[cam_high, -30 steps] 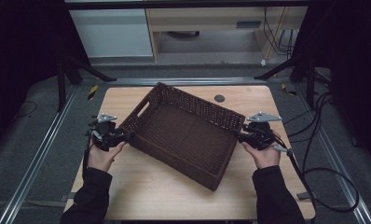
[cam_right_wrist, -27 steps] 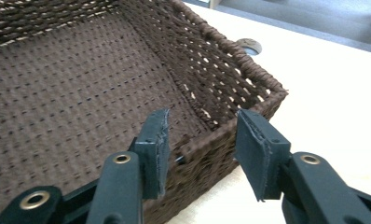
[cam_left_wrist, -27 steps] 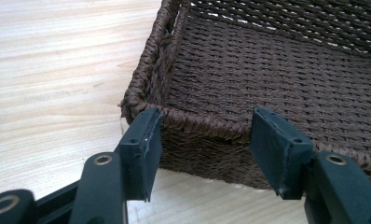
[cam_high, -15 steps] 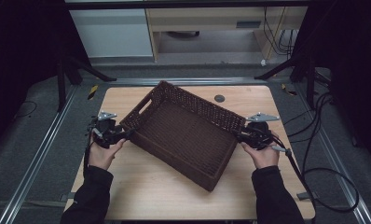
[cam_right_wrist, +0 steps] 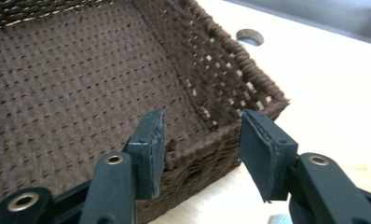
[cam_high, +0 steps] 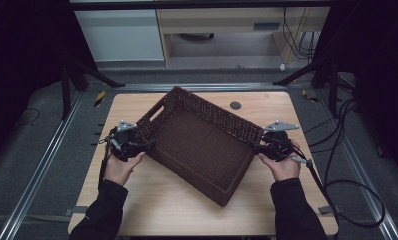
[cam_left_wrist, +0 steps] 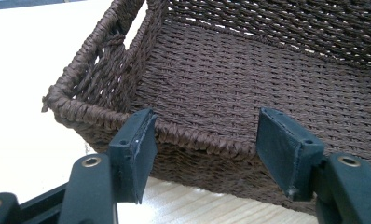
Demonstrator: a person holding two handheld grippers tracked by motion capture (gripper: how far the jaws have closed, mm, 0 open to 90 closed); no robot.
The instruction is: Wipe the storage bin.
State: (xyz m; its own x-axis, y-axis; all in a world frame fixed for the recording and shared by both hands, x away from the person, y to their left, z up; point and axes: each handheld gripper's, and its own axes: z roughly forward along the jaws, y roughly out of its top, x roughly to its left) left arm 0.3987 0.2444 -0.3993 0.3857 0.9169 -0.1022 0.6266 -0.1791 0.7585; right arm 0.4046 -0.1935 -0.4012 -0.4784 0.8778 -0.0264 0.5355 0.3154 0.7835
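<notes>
A dark brown woven basket (cam_high: 202, 142) sits askew on the wooden table (cam_high: 267, 200), with nothing in it and a handle slot in its far left wall. My left gripper (cam_high: 146, 145) is at the basket's left corner, and my right gripper (cam_high: 254, 146) is at its right end. In the left gripper view the left gripper (cam_left_wrist: 207, 137) is open, having just widened, and the basket rim (cam_left_wrist: 197, 140) runs across the gap untouched. In the right gripper view the right gripper (cam_right_wrist: 202, 137) is also open, having just widened, with the rim near the corner (cam_right_wrist: 207, 140) in its gap.
A round cable hole (cam_high: 235, 105) is set in the table behind the basket. Black cables (cam_high: 347, 185) trail off the table's right side. Metal rails (cam_high: 42, 170) flank the table, and a low cabinet (cam_high: 212, 30) stands behind it.
My left gripper has shifted a little to the right, toward the basket. The right hand and the basket have stayed about where they were.
</notes>
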